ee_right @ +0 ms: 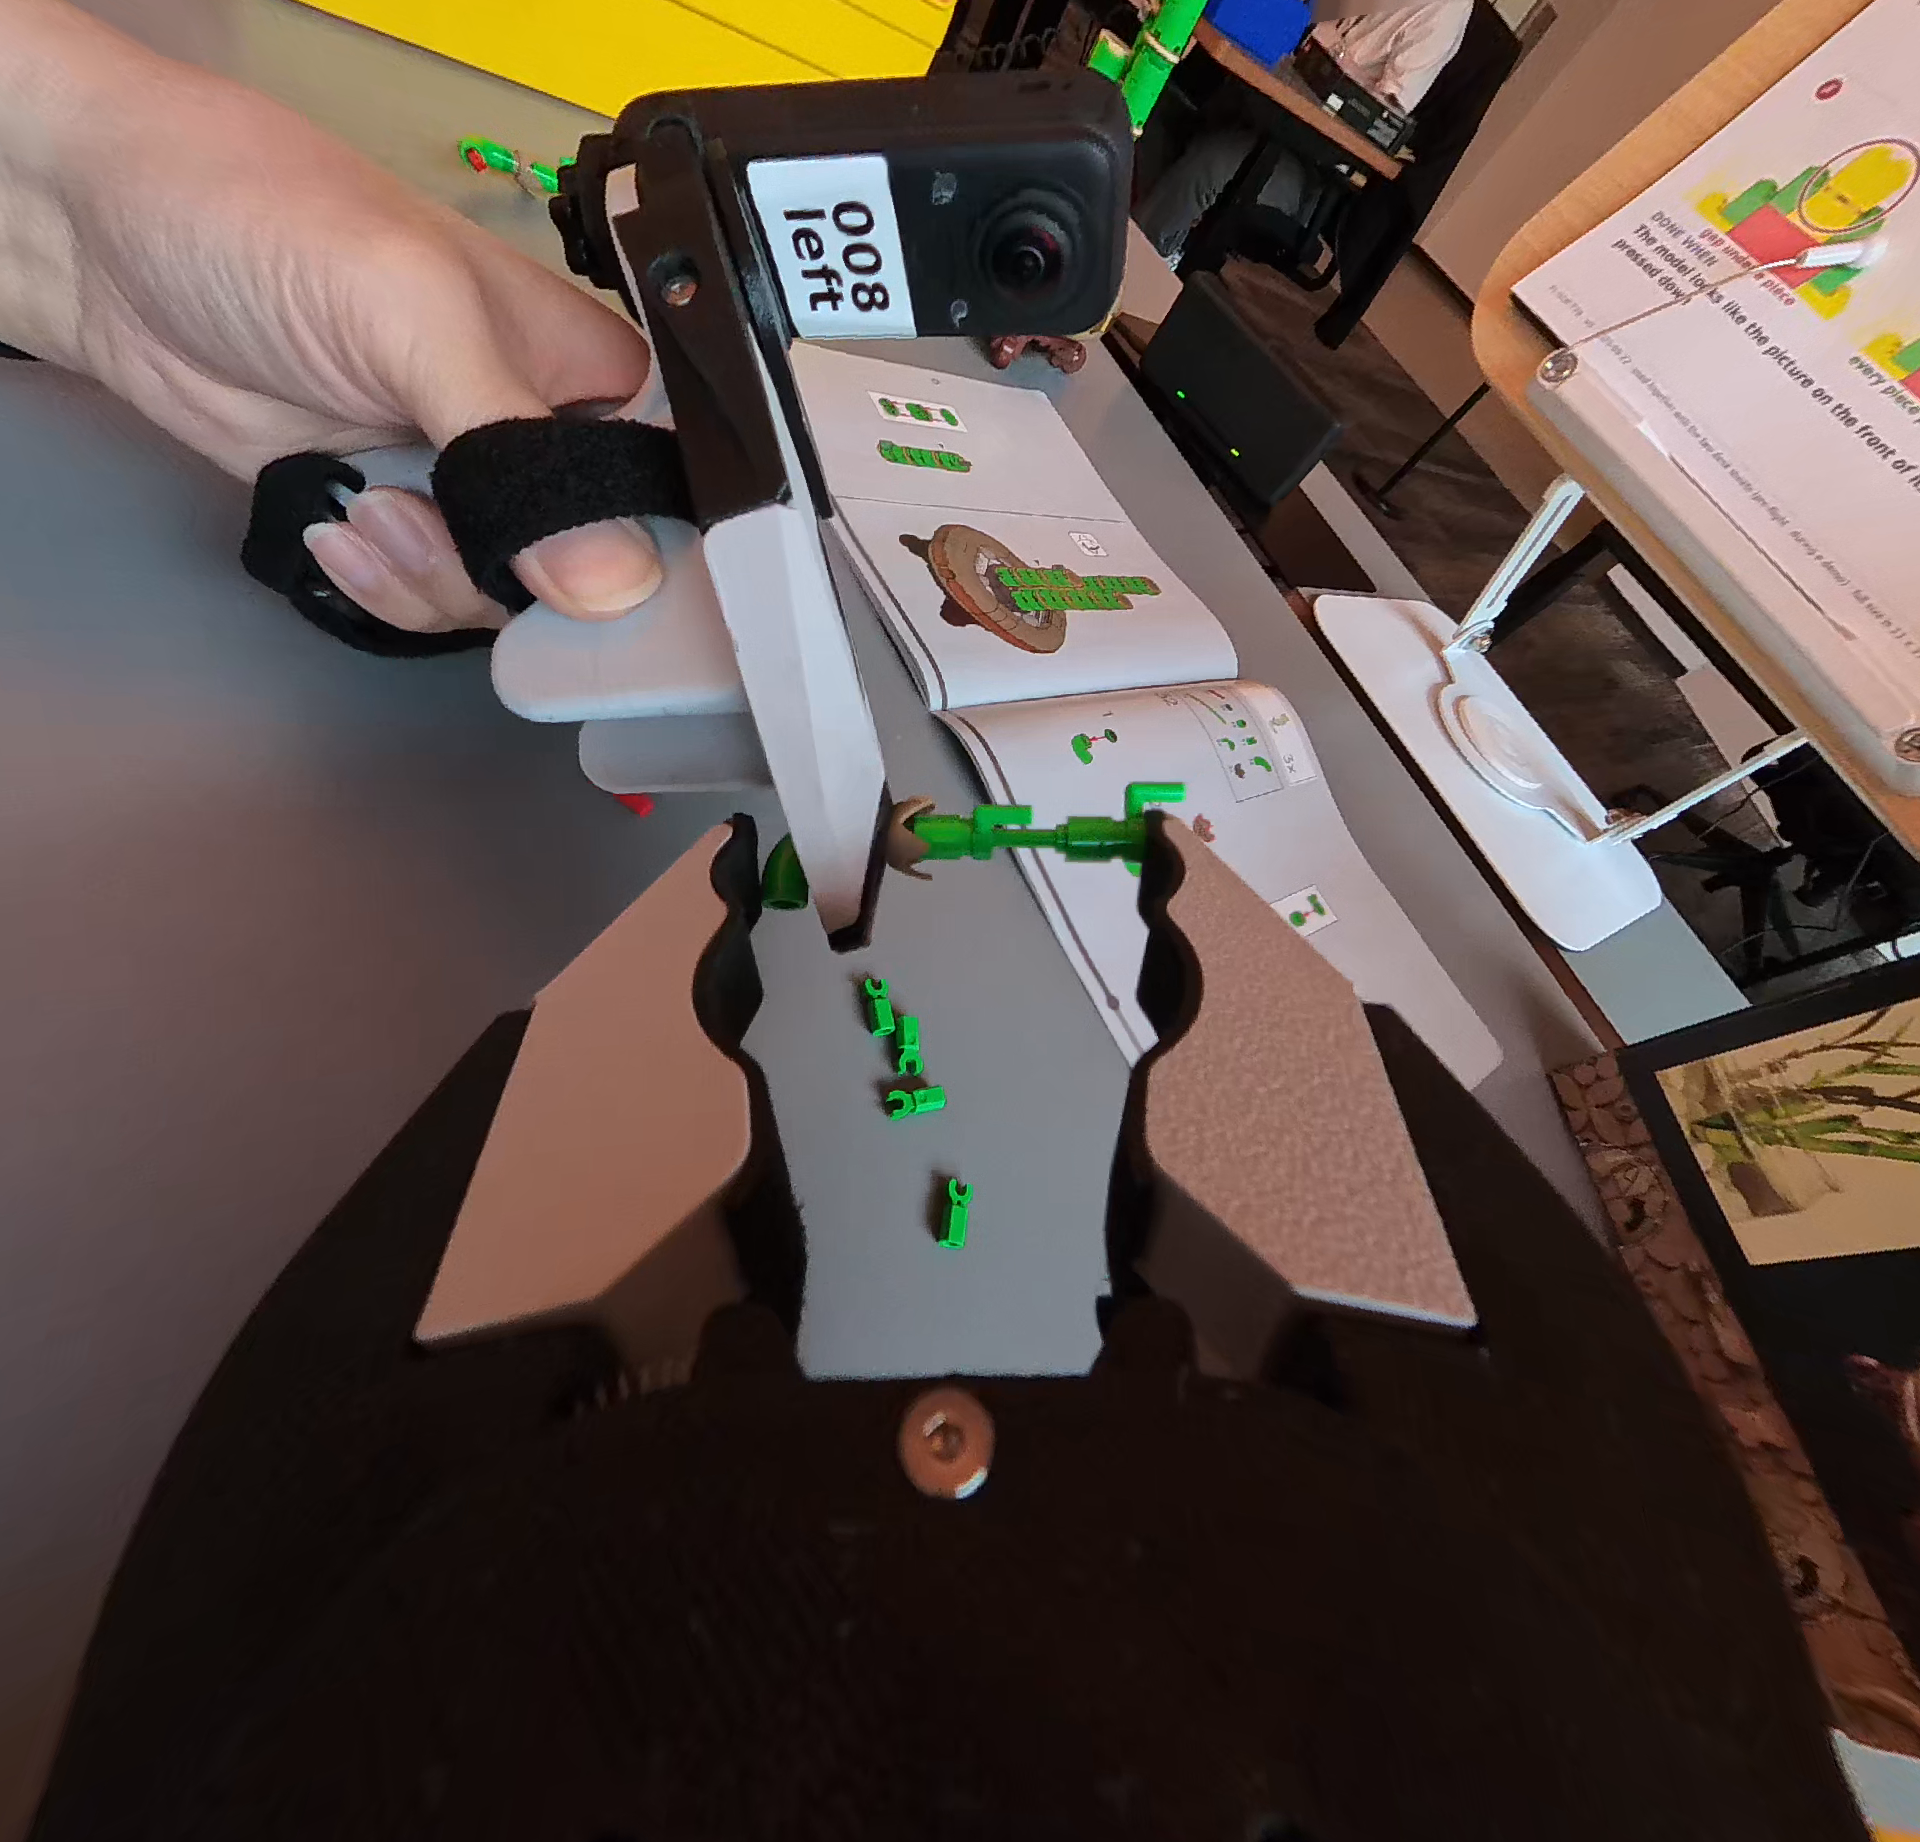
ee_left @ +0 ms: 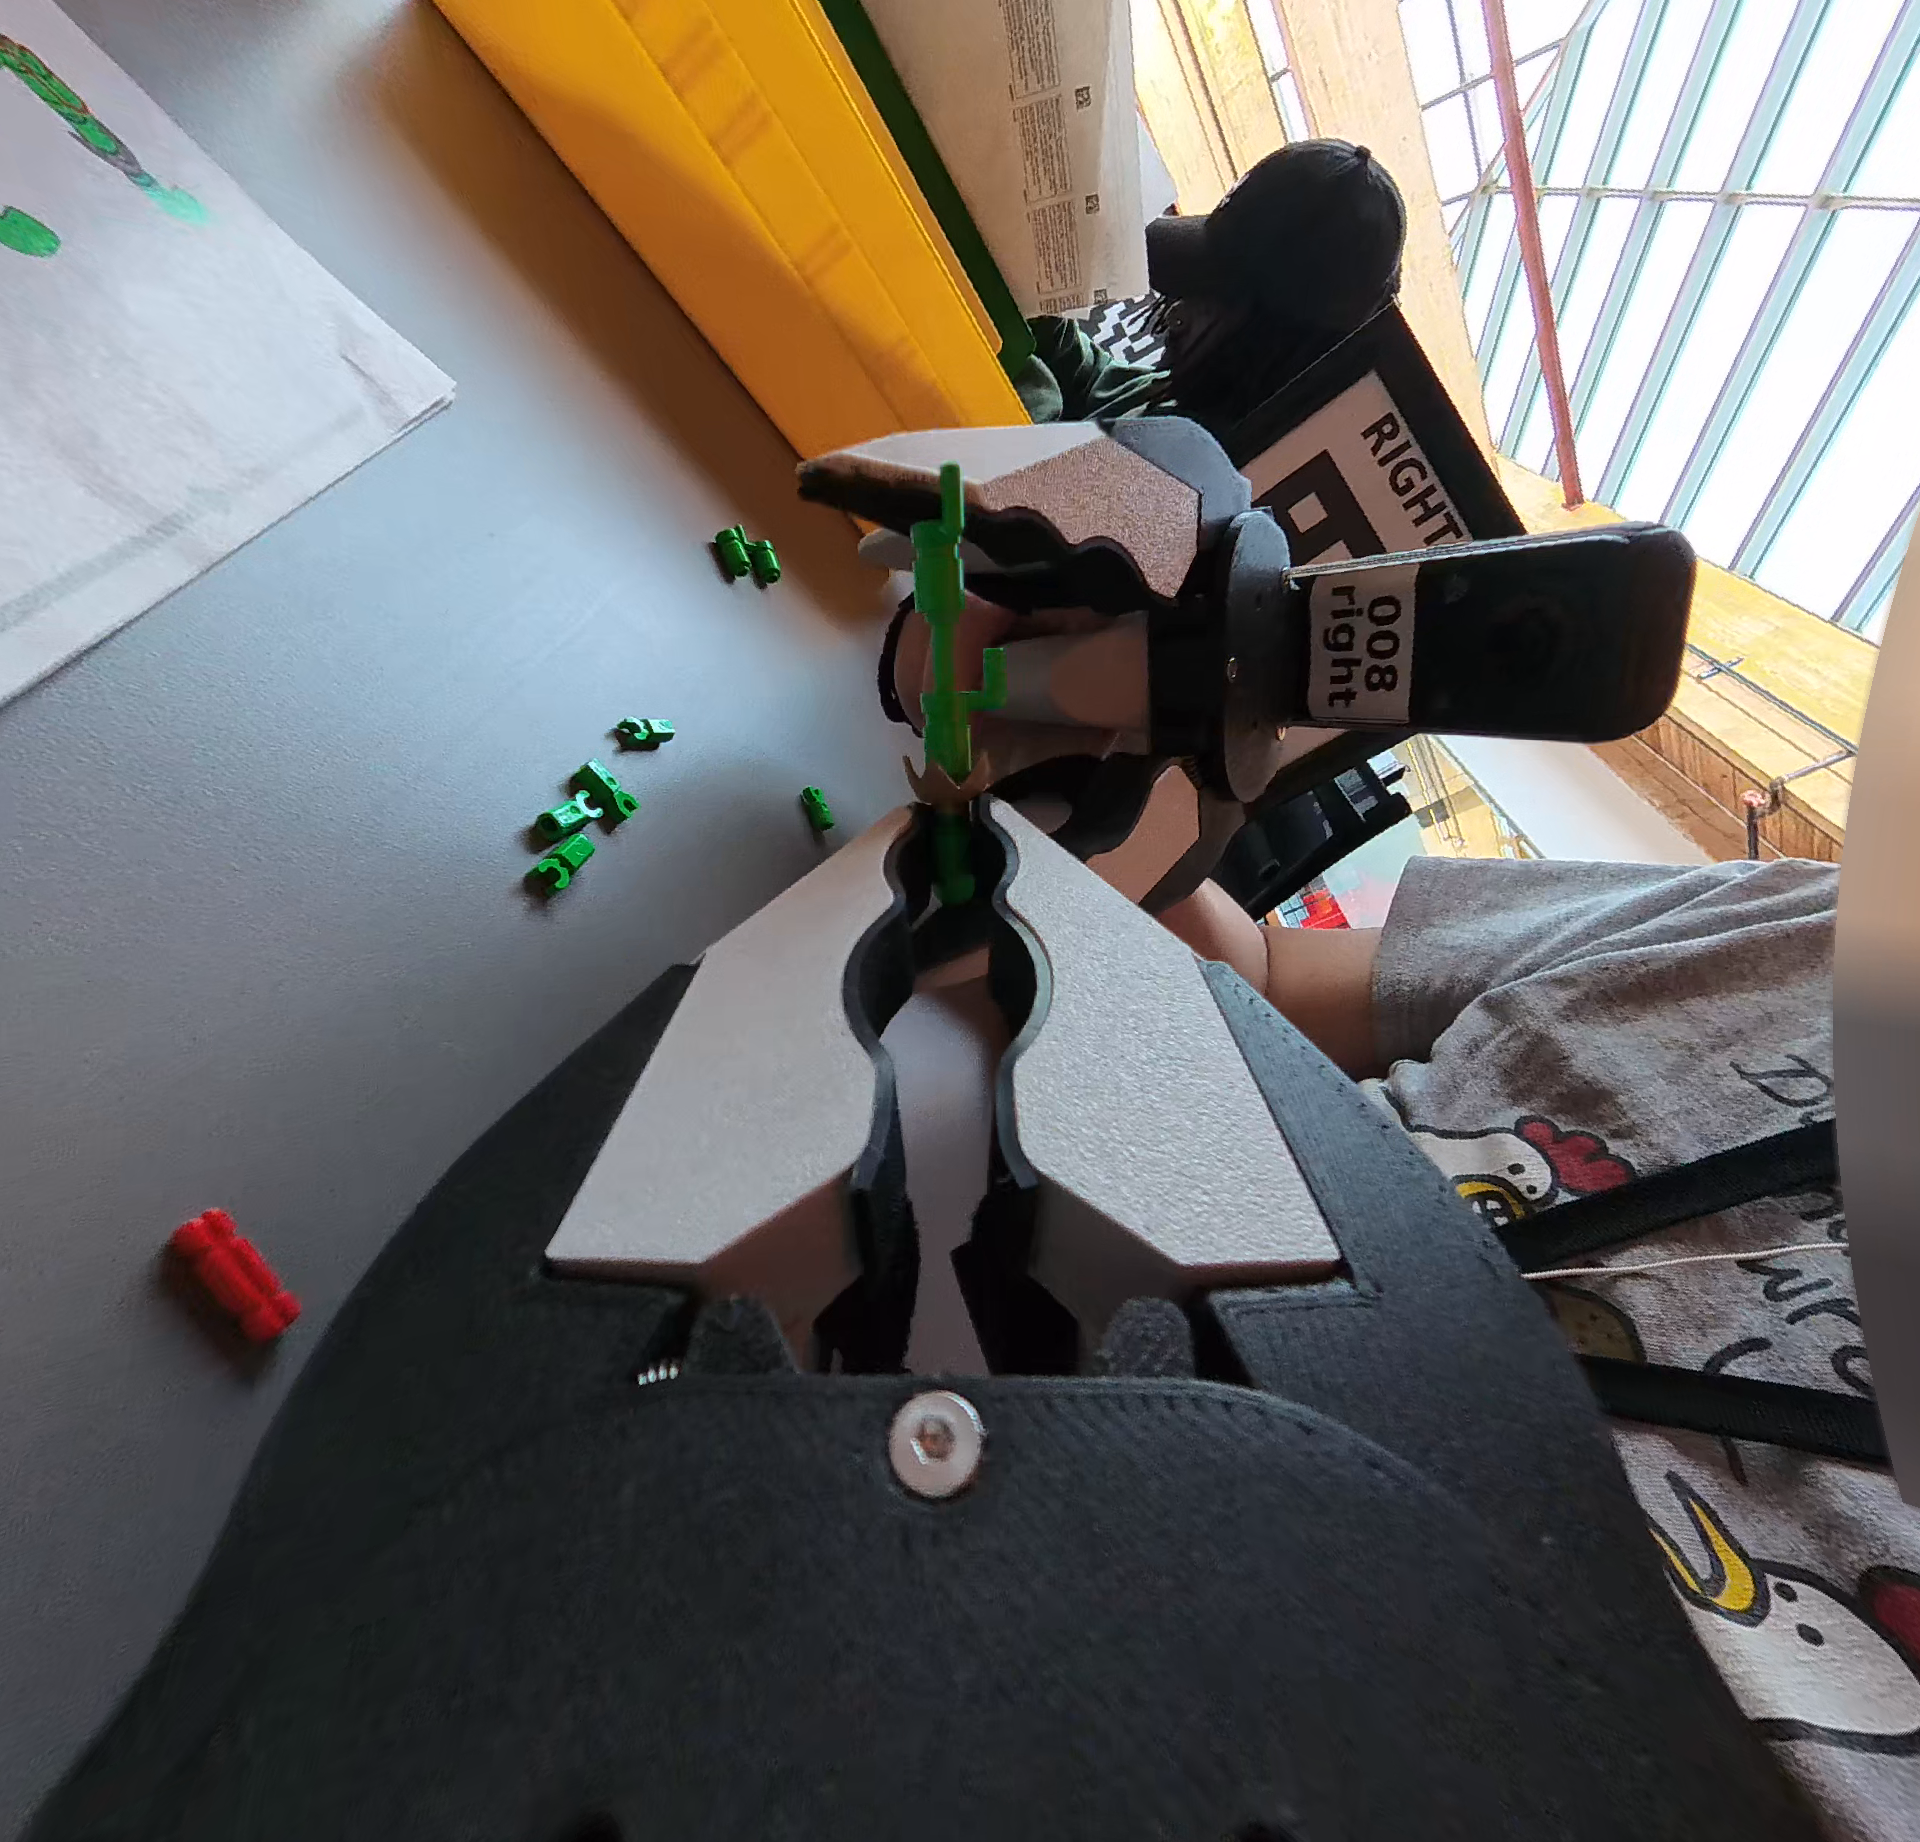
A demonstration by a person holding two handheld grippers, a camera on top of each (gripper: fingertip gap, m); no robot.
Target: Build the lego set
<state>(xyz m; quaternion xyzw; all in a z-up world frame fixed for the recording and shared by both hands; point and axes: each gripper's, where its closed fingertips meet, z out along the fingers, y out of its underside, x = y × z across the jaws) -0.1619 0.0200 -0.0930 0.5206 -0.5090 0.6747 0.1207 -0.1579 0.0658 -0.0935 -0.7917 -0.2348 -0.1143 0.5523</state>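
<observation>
Left claw (ee_left: 948, 816) pinches green stem (ee_left: 948, 649); right claw (ee_right: 945, 836) spread, perhaps touching its tip.

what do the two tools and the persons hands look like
Both the left tool and the right tool have pale grey wavy-edged fingers with black pads on black ribbed bodies. Each carries a black camera with a white label. Black fabric loops strap the left hand in. Sleeve: grey printed.

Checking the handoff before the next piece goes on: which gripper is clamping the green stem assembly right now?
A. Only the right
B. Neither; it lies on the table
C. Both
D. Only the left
D. The left gripper is shut on the green stem assembly; the right gripper is open, one fingertip just at the stem's far end.
</observation>
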